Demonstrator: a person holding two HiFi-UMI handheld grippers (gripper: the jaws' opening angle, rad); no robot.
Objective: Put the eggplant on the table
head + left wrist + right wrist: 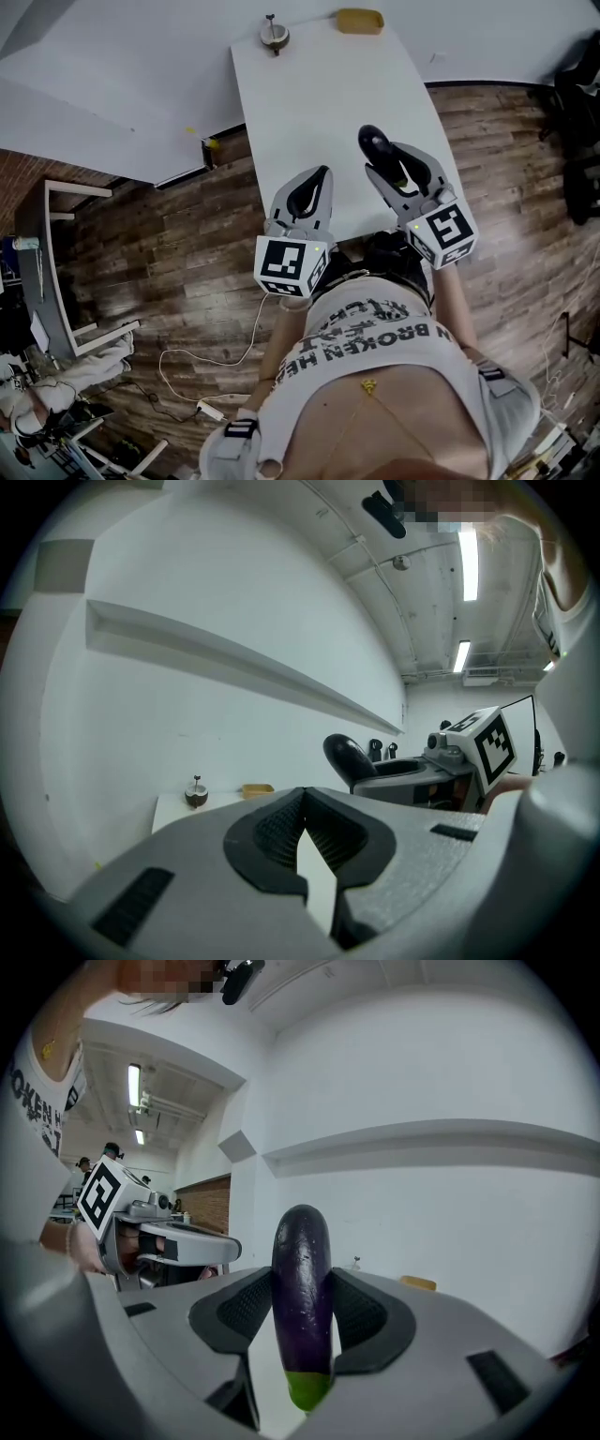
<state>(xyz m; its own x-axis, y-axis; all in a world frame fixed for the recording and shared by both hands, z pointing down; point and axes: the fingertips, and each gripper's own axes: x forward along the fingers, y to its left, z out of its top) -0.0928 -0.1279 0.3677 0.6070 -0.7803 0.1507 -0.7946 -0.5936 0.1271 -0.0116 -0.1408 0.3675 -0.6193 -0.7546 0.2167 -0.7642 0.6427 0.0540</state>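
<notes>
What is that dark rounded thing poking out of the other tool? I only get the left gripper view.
Observer: An eggplant, purple, gripped upright between the right tool and its pads.
Operator: Which end is down?
Observer: Its green stem end, showing below the pads.
Operator: What's under it?
Observer: In the head view, that tool hangs over the near end of the white table.

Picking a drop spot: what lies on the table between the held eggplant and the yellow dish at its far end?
Only bare white table, as the head view shows, between the eggplant and the yellow dish.
</notes>
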